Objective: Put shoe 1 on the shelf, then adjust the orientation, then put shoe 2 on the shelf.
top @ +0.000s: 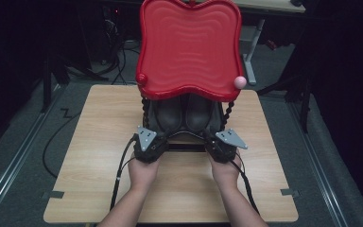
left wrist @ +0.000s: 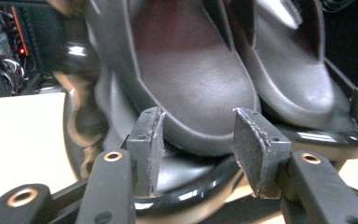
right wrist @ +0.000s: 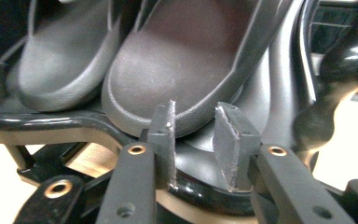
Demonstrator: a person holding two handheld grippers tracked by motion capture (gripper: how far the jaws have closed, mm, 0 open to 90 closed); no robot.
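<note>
A pair of dark grey shoes [top: 169, 113] stands side by side on the lower black shelf [top: 185, 135] of a small rack, under its red wavy top tray [top: 189, 47]. My left gripper [top: 157, 135] is at the shelf's front rim by the left shoe's toe. My right gripper [top: 215, 137] is at the rim by the right shoe. In the left gripper view the gripper [left wrist: 198, 140] is open, with the shoe's toe [left wrist: 191, 79] and the glossy rim [left wrist: 191, 191] seen through the gap. The right gripper [right wrist: 195, 135] is open too, just short of the other shoe's toe [right wrist: 177, 70] and above the rim [right wrist: 200, 189].
The rack stands mid-table on a light wooden table [top: 99, 142]. Twisted black posts [top: 145, 111] hold up the red tray, which bears a red ball [top: 142, 79] and a pink ball [top: 239, 82] at its front corners. Dark floor, cables and table legs lie beyond.
</note>
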